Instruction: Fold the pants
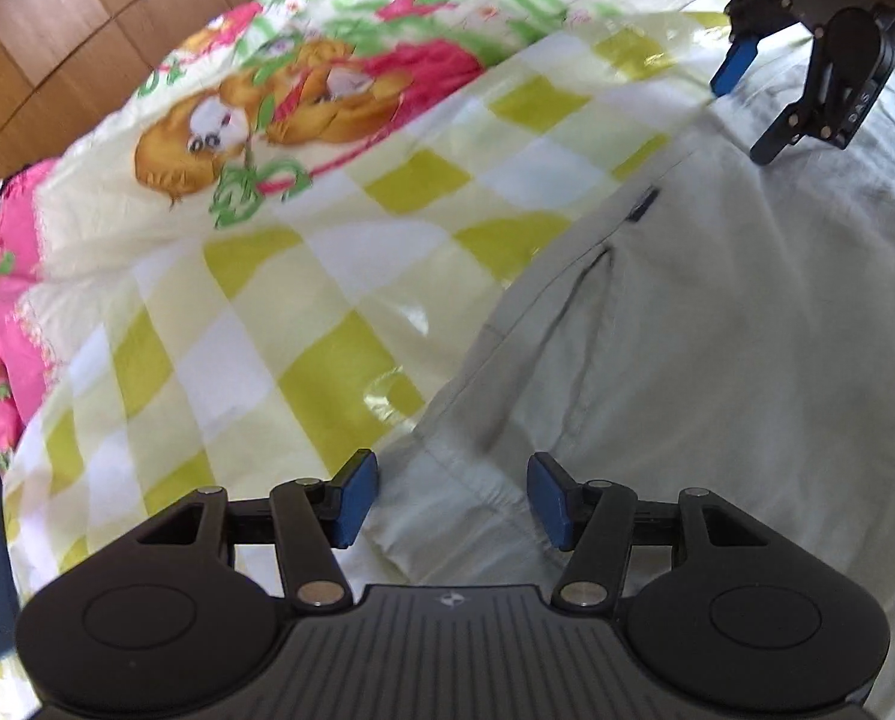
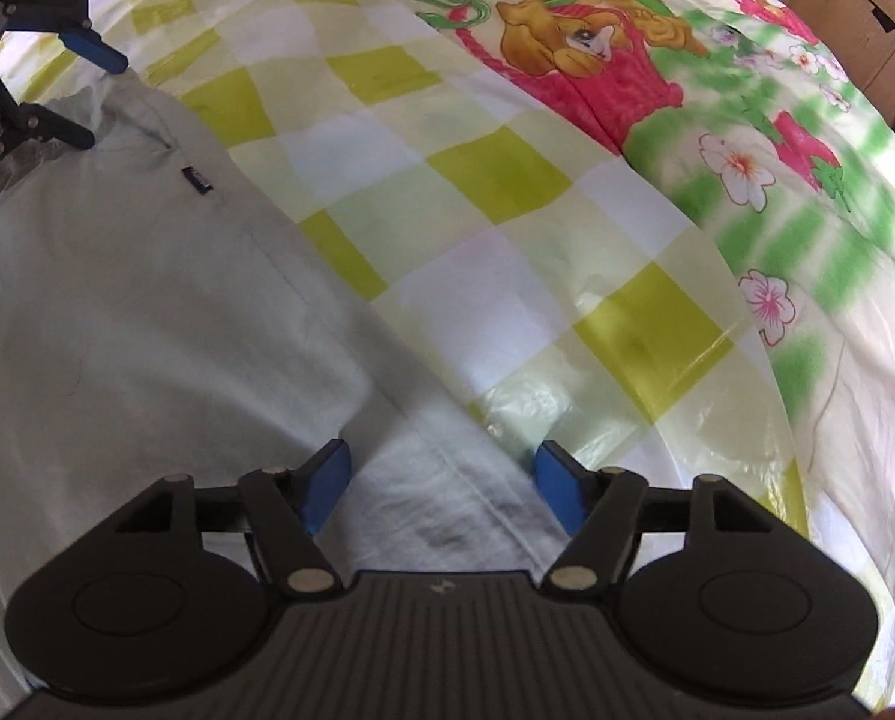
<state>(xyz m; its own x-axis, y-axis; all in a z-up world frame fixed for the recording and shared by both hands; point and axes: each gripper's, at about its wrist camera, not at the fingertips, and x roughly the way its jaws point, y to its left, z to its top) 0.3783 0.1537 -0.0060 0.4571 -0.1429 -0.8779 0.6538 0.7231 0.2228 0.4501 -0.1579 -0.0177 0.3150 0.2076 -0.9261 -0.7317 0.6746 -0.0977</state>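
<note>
Now, pants [image 1: 717,360] flat, both hand-held grippers parted

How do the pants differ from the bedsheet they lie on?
The pants are plain pale grey; the bedsheet is checked yellow-green and white with cartoon prints. The pants carry a small dark label and seams; the bedsheet shows neither. The pants lie folded along one edge; the bedsheet lies spread underneath. Both are wrinkled cloth.

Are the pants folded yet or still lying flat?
Cannot tell for sure: the pants lie smooth and flat on the bedsheet, pocket and small label showing, but neither view takes in the whole garment.
</note>
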